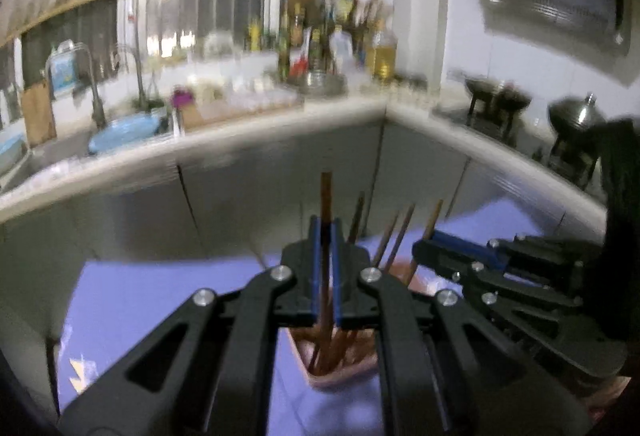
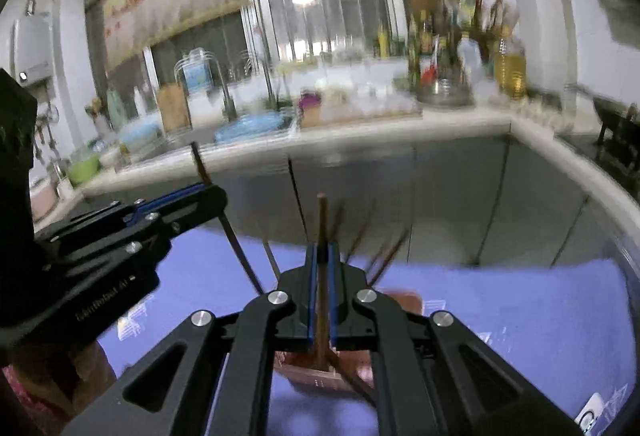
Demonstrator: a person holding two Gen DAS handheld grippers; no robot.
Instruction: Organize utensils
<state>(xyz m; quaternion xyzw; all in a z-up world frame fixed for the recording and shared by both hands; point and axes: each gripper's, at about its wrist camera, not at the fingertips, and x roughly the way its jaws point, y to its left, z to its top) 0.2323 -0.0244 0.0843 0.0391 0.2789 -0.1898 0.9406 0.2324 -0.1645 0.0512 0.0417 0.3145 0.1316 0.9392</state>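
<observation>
In the left wrist view my left gripper (image 1: 326,227) is shut on one upright brown chopstick (image 1: 326,195). Under it a pink holder (image 1: 332,376) with several more chopsticks (image 1: 394,240) stands on a purple cloth (image 1: 160,296). To the right, my right gripper (image 1: 425,242) is shut on another chopstick (image 1: 435,215). In the right wrist view the right gripper (image 2: 322,248) clamps its chopstick (image 2: 321,220) above the holder (image 2: 316,374). The left gripper (image 2: 218,191) at the left pinches a slanted chopstick (image 2: 240,252). Both views are motion-blurred.
Beyond the cloth (image 2: 500,308) grey cabinet doors (image 1: 280,175) stand under an L-shaped counter (image 1: 240,143). On it are a sink with a tap (image 1: 96,91), a blue basin (image 1: 124,131), many bottles (image 1: 332,31) and dark pots (image 1: 496,99) at the right.
</observation>
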